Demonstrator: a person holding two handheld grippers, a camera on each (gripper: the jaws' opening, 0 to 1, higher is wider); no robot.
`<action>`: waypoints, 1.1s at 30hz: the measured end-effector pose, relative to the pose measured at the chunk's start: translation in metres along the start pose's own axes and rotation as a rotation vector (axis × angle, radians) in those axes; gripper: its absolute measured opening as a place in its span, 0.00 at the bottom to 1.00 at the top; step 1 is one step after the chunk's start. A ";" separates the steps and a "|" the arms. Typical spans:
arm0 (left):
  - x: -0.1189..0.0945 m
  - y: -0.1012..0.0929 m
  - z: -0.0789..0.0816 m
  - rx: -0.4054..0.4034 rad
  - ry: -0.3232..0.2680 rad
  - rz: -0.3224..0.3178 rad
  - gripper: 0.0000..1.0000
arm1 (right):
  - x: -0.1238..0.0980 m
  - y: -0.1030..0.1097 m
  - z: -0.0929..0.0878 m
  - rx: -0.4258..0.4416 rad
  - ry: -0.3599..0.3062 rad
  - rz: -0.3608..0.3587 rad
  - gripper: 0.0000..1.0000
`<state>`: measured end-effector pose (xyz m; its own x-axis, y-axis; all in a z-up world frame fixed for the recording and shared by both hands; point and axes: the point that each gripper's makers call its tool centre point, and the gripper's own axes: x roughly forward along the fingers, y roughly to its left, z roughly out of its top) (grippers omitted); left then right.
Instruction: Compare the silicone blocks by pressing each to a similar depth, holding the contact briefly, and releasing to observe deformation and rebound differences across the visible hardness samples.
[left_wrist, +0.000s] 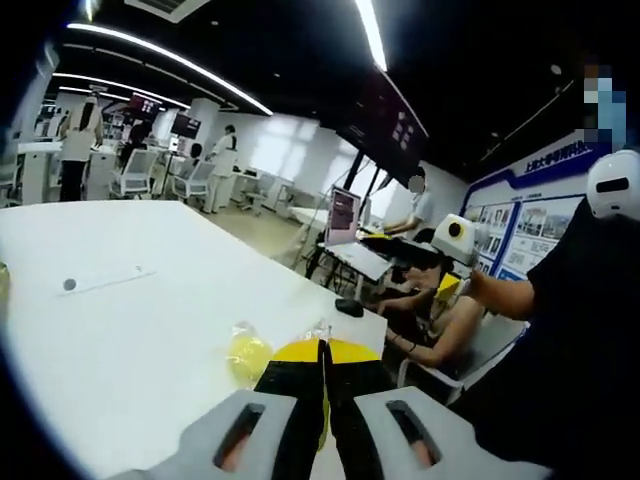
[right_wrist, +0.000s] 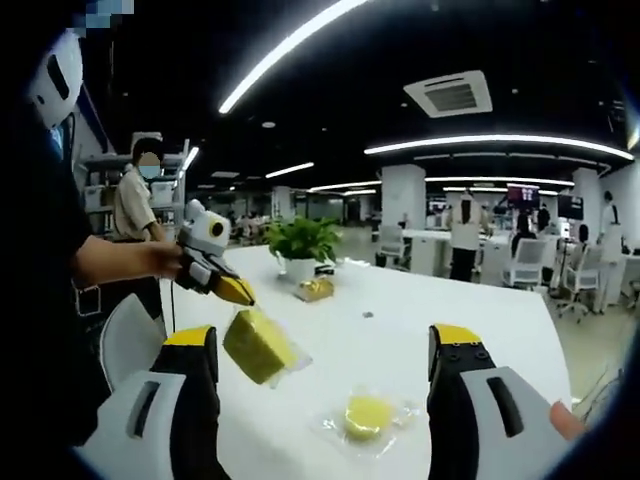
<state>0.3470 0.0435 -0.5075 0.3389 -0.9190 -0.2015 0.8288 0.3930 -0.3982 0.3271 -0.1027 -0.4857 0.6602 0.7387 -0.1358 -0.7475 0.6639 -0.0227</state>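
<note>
Right gripper view: left gripper (right_wrist: 243, 292) seen at left of frame, jaws closed on the top edge of a bagged yellow silicone block (right_wrist: 259, 346), held up off the white table (right_wrist: 470, 310) and hanging tilted, corner down. Second silicone block (right_wrist: 367, 415), round-looking and in a clear bag, lying flat on the table near the close edge, between the right gripper's (right_wrist: 322, 365) two yellow-tipped jaws, which stand wide apart with nothing between the tips. Further back on the table: potted plant (right_wrist: 303, 248), with a small wrapped yellow item (right_wrist: 316, 289) just beside it. Broad bare tabletop beyond the lying block, running to the far edge; right edge of the table dropping to open floor with office chairs (right_wrist: 525, 267) well apart. Person's arm (right_wrist: 120, 258) behind the left gripper.

Left gripper view: own jaws pressed together at bottom centre (left_wrist: 323, 352), yellow tips closed over a bag edge; exact hold hidden behind the tips. Bagged yellow piece (left_wrist: 248, 357) showing just left of the tips. Wide open white tabletop to the left, carrying a small round object (left_wrist: 69, 284) and a thin strip beside it. Dark small object (left_wrist: 349, 307) near the table's right edge. Seated person (left_wrist: 432, 315) past that edge.
</note>
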 end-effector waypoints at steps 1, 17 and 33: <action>0.000 0.001 -0.001 -0.013 -0.003 0.000 0.00 | -0.003 0.000 -0.004 0.005 0.008 -0.004 0.78; 0.003 0.015 -0.009 -0.129 -0.038 0.033 0.00 | -0.055 0.016 -0.116 0.179 0.192 -0.068 0.76; 0.009 0.052 -0.061 -0.252 0.010 0.150 0.00 | -0.064 0.028 -0.125 0.200 0.216 -0.071 0.68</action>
<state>0.3655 0.0575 -0.5849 0.4438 -0.8501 -0.2837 0.6327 0.5214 -0.5726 0.2544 -0.1457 -0.6013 0.6638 0.6618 -0.3485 -0.6564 0.7388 0.1528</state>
